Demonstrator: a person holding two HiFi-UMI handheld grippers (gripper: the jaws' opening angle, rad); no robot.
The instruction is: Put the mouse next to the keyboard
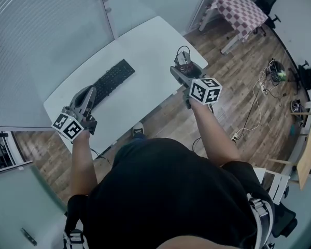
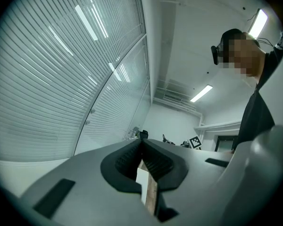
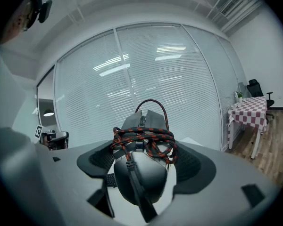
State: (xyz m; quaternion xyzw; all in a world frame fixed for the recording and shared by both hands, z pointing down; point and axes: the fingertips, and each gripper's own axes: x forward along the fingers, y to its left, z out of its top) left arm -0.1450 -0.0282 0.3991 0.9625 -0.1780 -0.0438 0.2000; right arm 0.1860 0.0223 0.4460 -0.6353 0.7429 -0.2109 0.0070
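**Right gripper pinching the cable-wrapped mouse; left gripper pressed together**

The right gripper (image 3: 142, 140) had its jaws clamped on the two sides of a dark mouse (image 3: 140, 175), one pad on each flank. A red-and-black braided cable (image 3: 146, 139) was wound in loops around the mouse's middle, and one loop arched above it. The mouse's long axis ran along the jaws. Its rounded back faced the camera and its angular front end pointed away, towards the blinds.

In the head view the right gripper (image 1: 182, 65) held the mouse (image 1: 184, 58) over the right-hand end of the white bench (image 1: 145, 45). I could not tell whether the mouse touched the surface. The black keyboard (image 1: 113, 80) lay well apart from it to the left, set diagonally on the bench, with bare bench top between the two.

The left gripper (image 2: 142, 144) had its jaws pressed together with nothing between them, and it pointed up at the ceiling. In the head view the left gripper (image 1: 87, 93) sat just beside the keyboard's near-left end. Each gripper carried a cube (image 1: 206, 90) printed with black-and-white square markers.

Beyond the bench stood a table with a red-and-white checked cloth (image 1: 239, 9) on the wooden floor.
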